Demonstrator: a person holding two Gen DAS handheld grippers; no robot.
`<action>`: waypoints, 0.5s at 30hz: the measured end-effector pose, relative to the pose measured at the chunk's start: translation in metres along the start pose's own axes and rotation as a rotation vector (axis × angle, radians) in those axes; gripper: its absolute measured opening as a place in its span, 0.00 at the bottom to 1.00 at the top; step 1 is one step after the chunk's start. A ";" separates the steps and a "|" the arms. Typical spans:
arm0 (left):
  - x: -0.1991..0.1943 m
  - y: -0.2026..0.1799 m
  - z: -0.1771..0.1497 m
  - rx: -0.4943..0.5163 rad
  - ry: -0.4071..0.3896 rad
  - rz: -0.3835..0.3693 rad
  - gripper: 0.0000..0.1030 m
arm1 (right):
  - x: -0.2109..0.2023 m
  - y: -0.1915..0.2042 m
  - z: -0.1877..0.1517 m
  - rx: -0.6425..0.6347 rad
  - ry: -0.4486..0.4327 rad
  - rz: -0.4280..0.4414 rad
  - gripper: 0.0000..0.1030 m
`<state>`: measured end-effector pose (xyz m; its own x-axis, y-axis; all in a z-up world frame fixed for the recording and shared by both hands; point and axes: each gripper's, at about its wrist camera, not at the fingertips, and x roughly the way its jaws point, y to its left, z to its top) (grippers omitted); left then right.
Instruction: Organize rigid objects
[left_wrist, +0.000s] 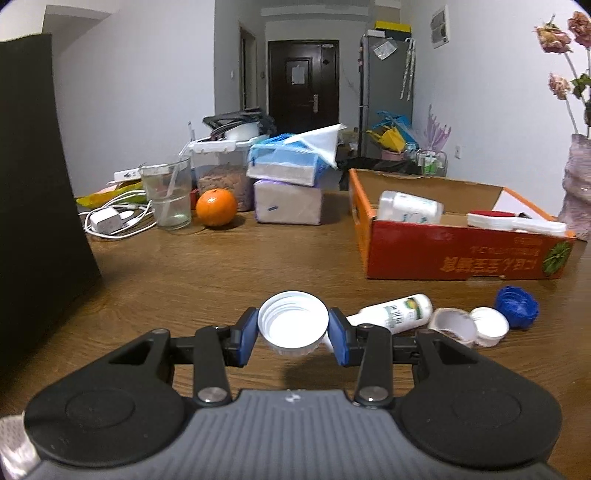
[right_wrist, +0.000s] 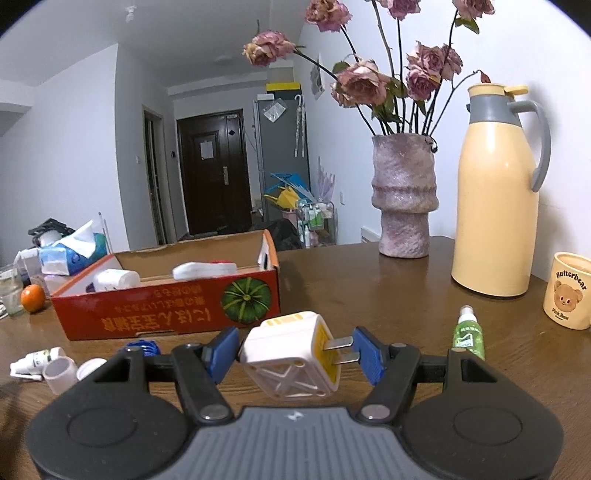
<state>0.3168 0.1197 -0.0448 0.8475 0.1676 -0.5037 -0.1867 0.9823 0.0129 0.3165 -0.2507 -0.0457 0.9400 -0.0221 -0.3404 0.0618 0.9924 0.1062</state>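
Observation:
My left gripper (left_wrist: 293, 334) is shut on a white screw lid (left_wrist: 293, 321) and holds it above the wooden table. Behind it lie a small white bottle (left_wrist: 397, 314), two white caps (left_wrist: 454, 326) and a blue cap (left_wrist: 516, 301). My right gripper (right_wrist: 295, 356) is shut on a white and yellow plug adapter (right_wrist: 291, 354), its prongs against the right pad. The red cardboard box (left_wrist: 461, 254) holds a white jar (left_wrist: 410, 207) and a white and red tool (left_wrist: 513, 220); it also shows in the right wrist view (right_wrist: 166, 314).
An orange (left_wrist: 216, 206), a glass (left_wrist: 168, 195), a charger with cable (left_wrist: 110, 221) and tissue packs (left_wrist: 286, 184) crowd the far left. A vase (right_wrist: 404, 195), a cream thermos (right_wrist: 498, 199), a bear mug (right_wrist: 570, 291) and a green spray bottle (right_wrist: 467, 332) stand on the right. A black panel (left_wrist: 37, 184) is at left.

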 end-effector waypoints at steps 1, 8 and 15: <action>-0.002 -0.003 0.000 0.001 -0.004 -0.008 0.40 | -0.001 0.002 0.001 0.000 -0.004 0.007 0.65; -0.014 -0.029 0.000 0.030 -0.016 -0.064 0.40 | -0.008 0.012 0.005 0.005 -0.024 0.042 0.65; -0.024 -0.052 0.008 0.049 -0.037 -0.115 0.40 | -0.013 0.023 0.017 0.003 -0.051 0.075 0.65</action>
<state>0.3103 0.0654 -0.0268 0.8796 0.0561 -0.4724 -0.0638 0.9980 -0.0003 0.3110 -0.2297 -0.0229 0.9578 0.0463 -0.2837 -0.0087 0.9912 0.1323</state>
